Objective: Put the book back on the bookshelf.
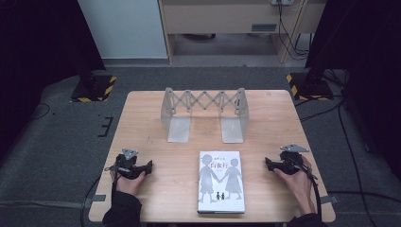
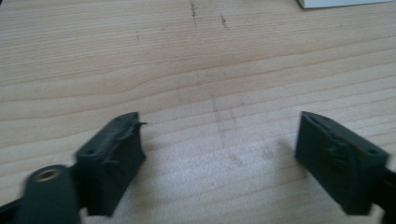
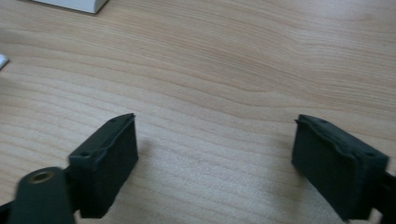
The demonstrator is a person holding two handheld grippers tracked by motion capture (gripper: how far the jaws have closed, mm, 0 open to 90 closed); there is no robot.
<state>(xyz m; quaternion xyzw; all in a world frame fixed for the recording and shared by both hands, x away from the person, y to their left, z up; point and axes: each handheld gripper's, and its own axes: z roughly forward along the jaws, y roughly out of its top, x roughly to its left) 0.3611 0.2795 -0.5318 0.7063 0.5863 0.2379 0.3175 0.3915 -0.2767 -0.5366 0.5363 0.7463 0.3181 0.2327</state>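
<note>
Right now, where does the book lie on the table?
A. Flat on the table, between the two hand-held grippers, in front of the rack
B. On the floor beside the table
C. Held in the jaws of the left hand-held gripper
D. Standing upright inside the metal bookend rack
A: in the high view the book lies flat on the table, between the left hand-held gripper and the right hand-held gripper, nearer the person than the empty rack.

Both hand-held grippers [image 1: 150, 166] [image 1: 267, 163] open, empty.
</note>
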